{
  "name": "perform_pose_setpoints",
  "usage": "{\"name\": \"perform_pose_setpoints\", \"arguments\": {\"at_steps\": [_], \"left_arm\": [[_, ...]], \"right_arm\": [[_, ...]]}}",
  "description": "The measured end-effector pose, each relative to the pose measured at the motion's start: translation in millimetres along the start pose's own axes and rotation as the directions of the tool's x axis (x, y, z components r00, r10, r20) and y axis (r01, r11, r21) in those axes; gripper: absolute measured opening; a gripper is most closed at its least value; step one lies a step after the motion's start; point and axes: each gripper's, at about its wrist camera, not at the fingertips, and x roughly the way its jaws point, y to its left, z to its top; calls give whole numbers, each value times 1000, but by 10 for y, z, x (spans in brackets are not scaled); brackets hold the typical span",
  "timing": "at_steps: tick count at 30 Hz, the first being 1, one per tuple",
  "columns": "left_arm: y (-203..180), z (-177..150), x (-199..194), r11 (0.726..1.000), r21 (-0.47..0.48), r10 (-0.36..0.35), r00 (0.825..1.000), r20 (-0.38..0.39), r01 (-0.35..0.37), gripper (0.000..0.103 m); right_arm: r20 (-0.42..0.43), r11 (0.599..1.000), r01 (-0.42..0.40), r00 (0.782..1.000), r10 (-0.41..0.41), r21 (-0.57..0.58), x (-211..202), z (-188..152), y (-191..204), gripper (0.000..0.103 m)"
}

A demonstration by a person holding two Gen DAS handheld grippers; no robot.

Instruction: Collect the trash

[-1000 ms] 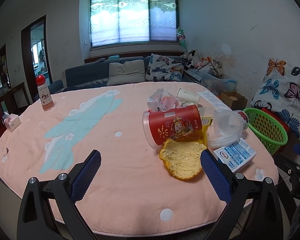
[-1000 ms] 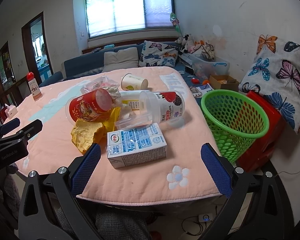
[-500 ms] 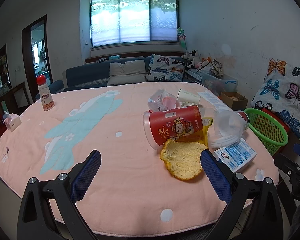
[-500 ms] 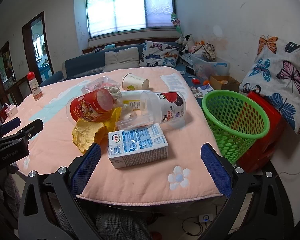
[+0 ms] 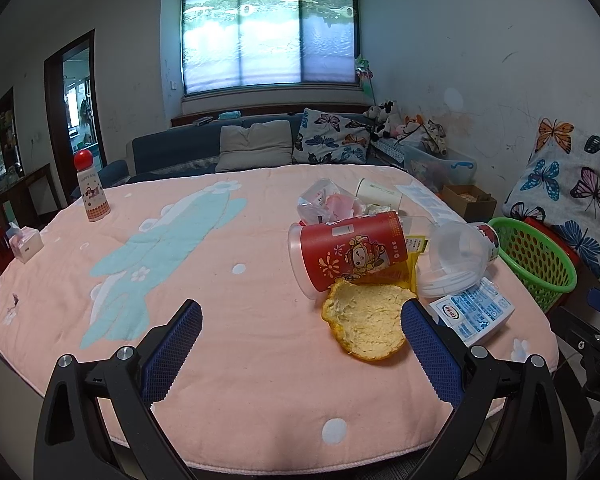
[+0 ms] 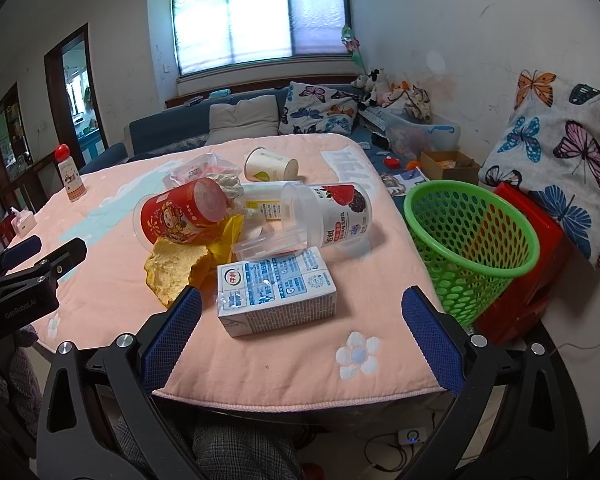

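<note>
Pink quilted cloth covers the round desk (image 5: pixel 228 344), with a sofa and a wide window behind it. Trash lies heaped toward the desk's right side: a red cup (image 5: pixel 348 254) on its side, an orange peel (image 5: pixel 366 324) just in front of it, a clear lidded cup (image 6: pixel 326 214) tipped over, a blue-and-white milk carton (image 6: pixel 276 292) nearest the edge, a paper cup (image 6: pixel 270 165) and a crumpled plastic bag (image 5: pixel 326 204) farther back. Off the desk's right edge stands a green mesh basket (image 6: pixel 470 248), with nothing visible inside. Both claws hang wide apart and hold nothing: the left claw (image 5: pixel 300 350) above bare cloth beside the peel, the right claw (image 6: pixel 300 338) near the desk edge, low before the carton. A red-capped bottle (image 5: pixel 90 186) stands upright at the far left.
</note>
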Motion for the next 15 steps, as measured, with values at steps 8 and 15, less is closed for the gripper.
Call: {"name": "perform_pose_setpoints", "arguments": {"at_steps": [8, 15], "left_arm": [[1, 5, 2, 1000, -1, 1, 1000, 0, -1, 97], [1, 5, 3, 1000, 0, 2, 1000, 0, -2, 97]], "right_arm": [[-1, 1000, 0, 1000, 0, 1, 1, 1, -1, 99], [-1, 1000, 1, 1000, -1, 0, 5, 1, 6, 99]]}}
